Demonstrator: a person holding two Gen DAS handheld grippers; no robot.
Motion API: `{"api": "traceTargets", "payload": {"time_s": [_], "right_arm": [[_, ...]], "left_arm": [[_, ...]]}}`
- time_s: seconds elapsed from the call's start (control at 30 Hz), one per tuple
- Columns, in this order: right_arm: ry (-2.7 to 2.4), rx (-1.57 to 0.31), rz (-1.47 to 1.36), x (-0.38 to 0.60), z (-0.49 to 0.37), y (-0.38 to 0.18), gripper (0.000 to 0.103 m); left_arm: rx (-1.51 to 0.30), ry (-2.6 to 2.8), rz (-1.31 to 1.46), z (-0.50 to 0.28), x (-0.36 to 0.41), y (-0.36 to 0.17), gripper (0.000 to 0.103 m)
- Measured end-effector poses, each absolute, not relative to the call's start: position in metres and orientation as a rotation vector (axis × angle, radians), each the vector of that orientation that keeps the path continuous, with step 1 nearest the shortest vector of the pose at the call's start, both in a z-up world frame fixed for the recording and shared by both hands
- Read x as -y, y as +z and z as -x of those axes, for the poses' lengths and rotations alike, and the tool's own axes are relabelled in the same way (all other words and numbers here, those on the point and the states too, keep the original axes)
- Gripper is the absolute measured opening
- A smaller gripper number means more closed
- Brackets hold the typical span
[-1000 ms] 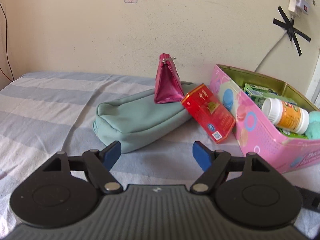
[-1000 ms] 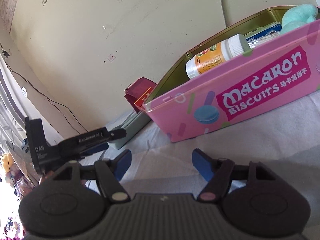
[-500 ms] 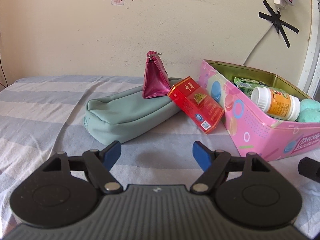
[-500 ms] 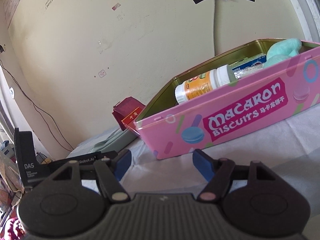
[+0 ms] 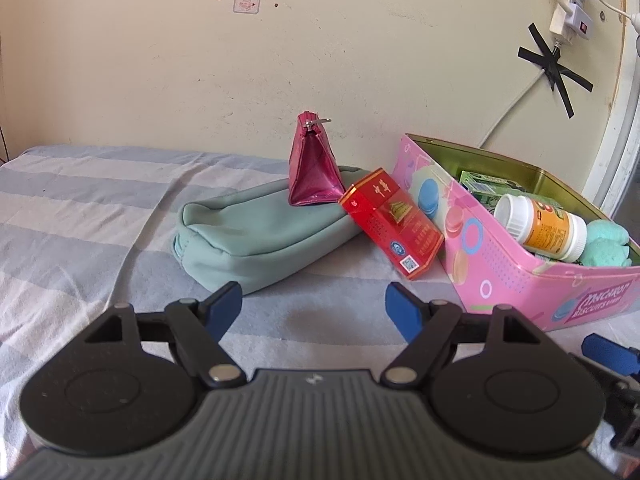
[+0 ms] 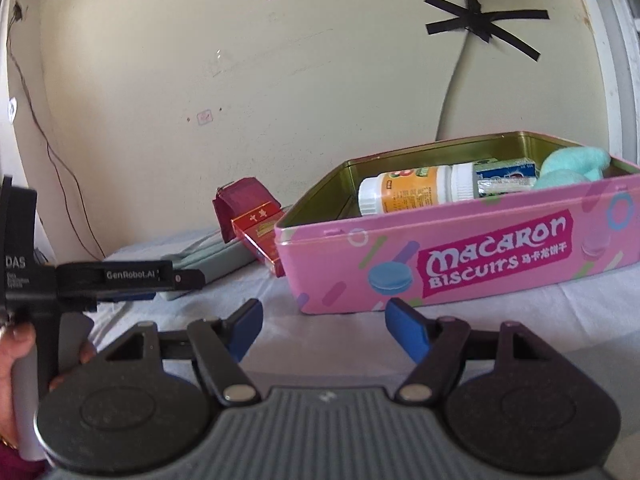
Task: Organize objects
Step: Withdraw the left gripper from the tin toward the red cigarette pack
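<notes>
Left wrist view: the left gripper (image 5: 314, 306) hangs over the striped bedsheet (image 5: 80, 208) with its jaws spread and nothing between them. The landmark is the pink macaron biscuit tin (image 5: 520, 276), lid off, its long axis running from near right back toward the wall. Inside lies an orange-labelled pill bottle (image 5: 548, 226) on its side, white cap pointing left toward the tin's far end, with a green carton (image 5: 486, 188) behind it and a mint plush (image 5: 608, 246) to its right. Leaning on the tin's left wall is a red cigarette pack (image 5: 394, 222), long axis tilted, top end up-left. Left of that lies a teal pouch (image 5: 260, 236), with a magenta coin purse (image 5: 314, 172) upright on it.

Right wrist view: the right gripper (image 6: 324, 322) faces the tin's (image 6: 460, 256) long lettered side, jaws spread and empty. The bottle (image 6: 416, 192) lies lengthwise inside. The left gripper (image 6: 132, 276) is at far left
</notes>
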State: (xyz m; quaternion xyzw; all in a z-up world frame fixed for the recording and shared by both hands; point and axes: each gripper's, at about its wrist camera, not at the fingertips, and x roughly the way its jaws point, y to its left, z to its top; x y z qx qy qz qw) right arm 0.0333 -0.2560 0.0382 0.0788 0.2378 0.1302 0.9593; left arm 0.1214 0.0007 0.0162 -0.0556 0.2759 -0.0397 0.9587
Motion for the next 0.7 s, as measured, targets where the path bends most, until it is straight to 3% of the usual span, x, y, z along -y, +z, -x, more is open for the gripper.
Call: {"api": "traceTargets", "payload": {"time_s": [0.37, 0.5, 0.57, 0.6, 0.7], "right_arm": [[0.142, -0.449, -0.114, 0.253, -0.024, 0.044, 0.07], [0.126, -0.348, -0.045, 0.247, -0.01, 0.066, 0.083], [0.137, -0.262, -0.004, 0.24, -0.007, 0.085, 0.099], [0.149, -0.206, 0.028, 0.235, -0.007, 0.095, 0.103], [0.221, -0.183, 0.198, 0.207, -0.024, 0.118, 0.103]], "left_arm": [[-0.561, -0.135, 0.151, -0.117, -0.004, 0.02, 0.082], [-0.559, -0.148, 0.161, -0.114, -0.005, 0.021, 0.082], [-0.563, -0.153, 0.165, -0.115, -0.006, 0.021, 0.082], [-0.566, -0.155, 0.168, -0.115, -0.006, 0.021, 0.082], [-0.564, -0.147, 0.17, -0.116, -0.01, 0.022, 0.082]]}}
